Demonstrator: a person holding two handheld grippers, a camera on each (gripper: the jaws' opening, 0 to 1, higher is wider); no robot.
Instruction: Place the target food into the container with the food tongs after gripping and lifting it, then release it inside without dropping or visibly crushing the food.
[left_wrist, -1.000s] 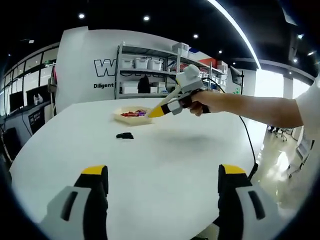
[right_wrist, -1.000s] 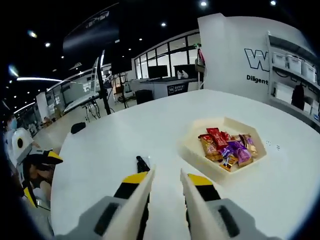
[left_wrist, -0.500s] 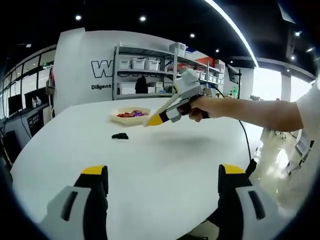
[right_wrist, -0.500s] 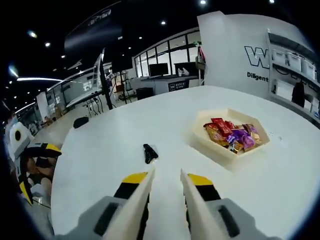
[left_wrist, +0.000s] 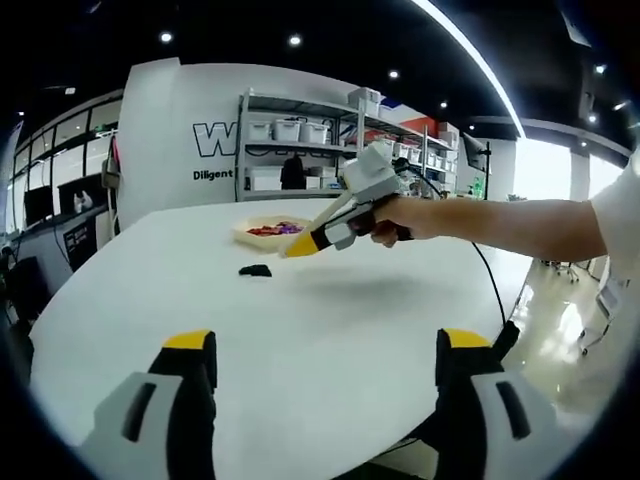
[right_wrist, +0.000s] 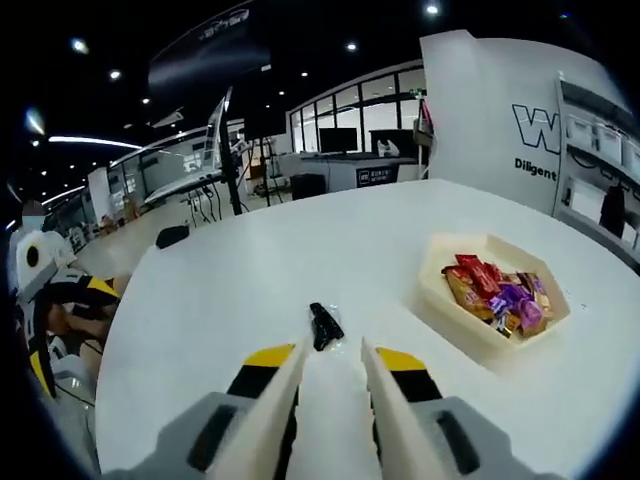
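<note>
Right claw: jaws nearly closed, a narrow slot between the cream-coloured tong blades; nothing held. Seen from the left gripper view, right claw hangs above the table, tips angled down toward the far side, carried by a hand on an outstretched, roughly level forearm.

Left claw: jaws wide apart, nothing between them; held low near the table's near edge, apart from the work.

Small black object: lies on the table just beyond the right claw's tips, a little left of their line; identity too small to tell. Also visible in the left gripper view, near the tray.

Tray: cream, hexagonal, shallow; holds wrapped snacks in red, purple and orange wrappers. Sits ahead and to the right of the right claw, well apart from it. In the left gripper view the tray sits toward the far side of the table.

Step in hand, as judged: approach, before any grip; no food lifted yet.

Next move calls for: parting the blades, bringing them over one wrapped piece, closing lightly enough not to crush it. Which vessel is the destination cannot be told.
</note>
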